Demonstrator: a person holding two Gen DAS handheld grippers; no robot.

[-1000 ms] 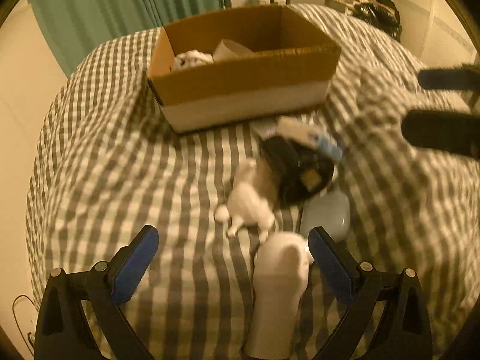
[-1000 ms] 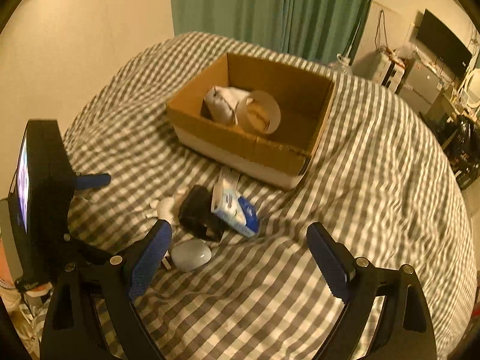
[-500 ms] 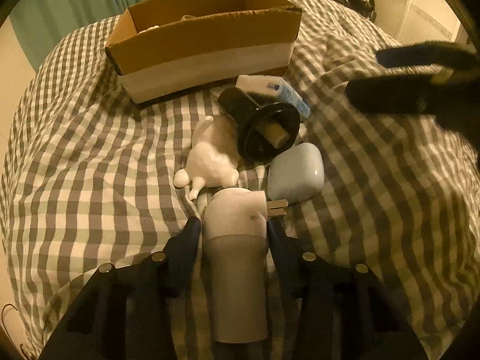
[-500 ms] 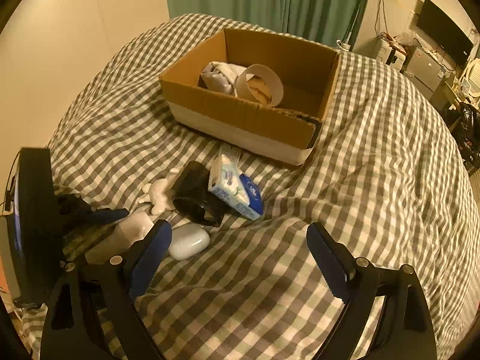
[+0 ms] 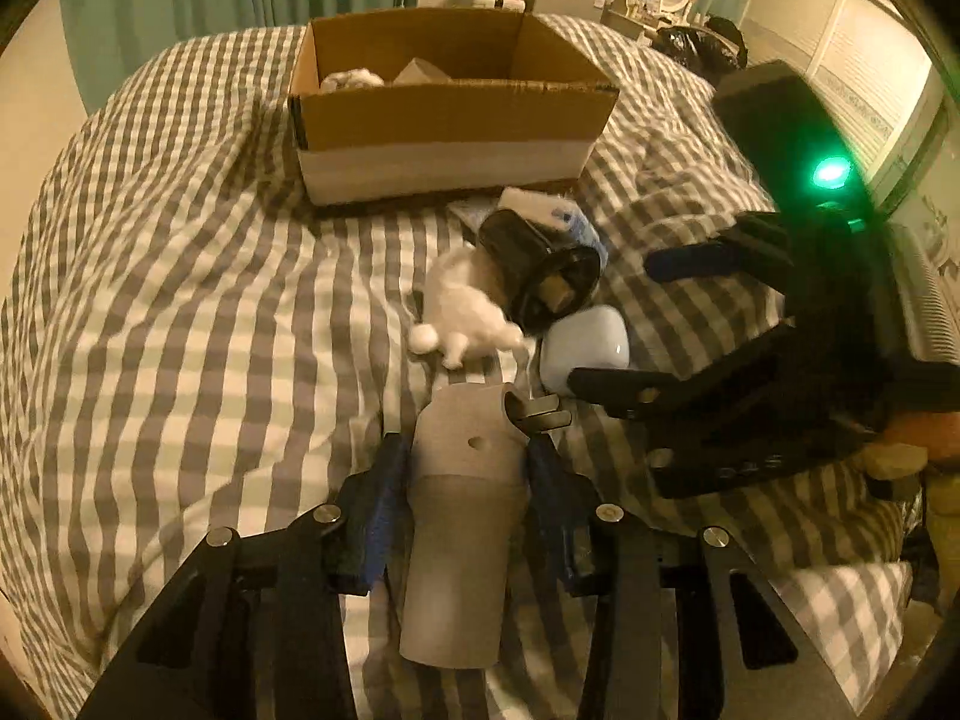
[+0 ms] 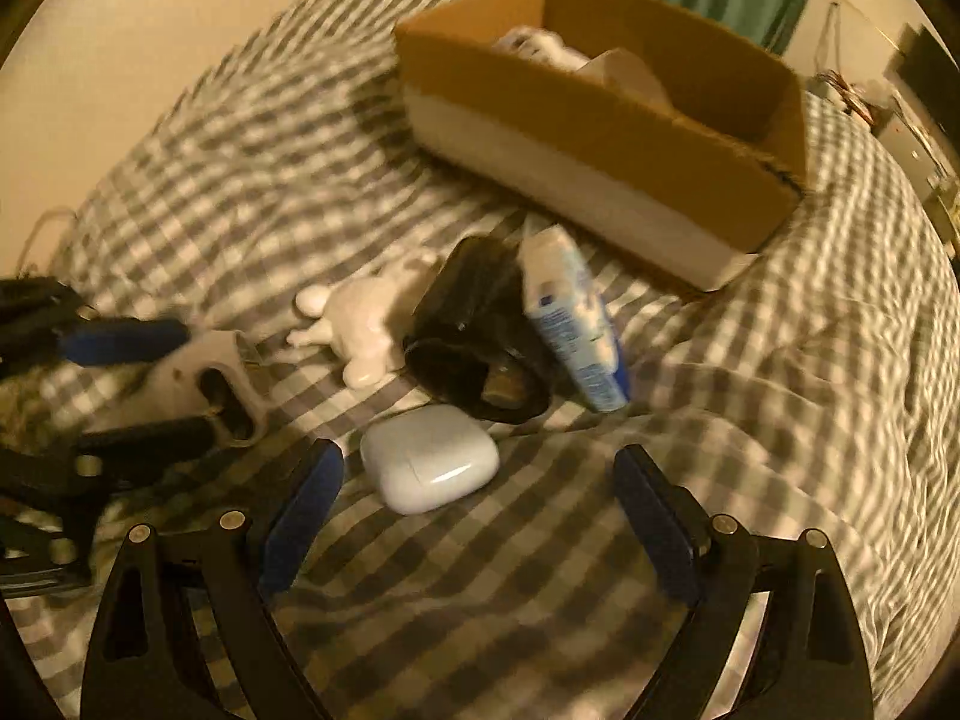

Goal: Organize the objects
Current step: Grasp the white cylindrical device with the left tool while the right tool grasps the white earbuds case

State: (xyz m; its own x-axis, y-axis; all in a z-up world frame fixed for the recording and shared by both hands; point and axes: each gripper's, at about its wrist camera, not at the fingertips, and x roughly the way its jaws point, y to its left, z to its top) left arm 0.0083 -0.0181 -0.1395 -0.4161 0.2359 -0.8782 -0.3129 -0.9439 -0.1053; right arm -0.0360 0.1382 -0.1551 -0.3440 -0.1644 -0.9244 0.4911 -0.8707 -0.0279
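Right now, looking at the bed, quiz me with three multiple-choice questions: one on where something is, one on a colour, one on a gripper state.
1. Where is the earbud case?
A. in the box
B. on the bedspread, just ahead of the right gripper
C. in the left gripper

2. What colour are the gripper pads?
A. blue
B. red
C. yellow

3. What is the left gripper doing?
A. open over the figurine
B. shut on the plug
C. shut on the tissue pack

Answers: 1 B, the case lies on the checks in front of the open right gripper, outside the box. 2 A, the pads show blue. 3 B, both pads press the sides of the white plug.
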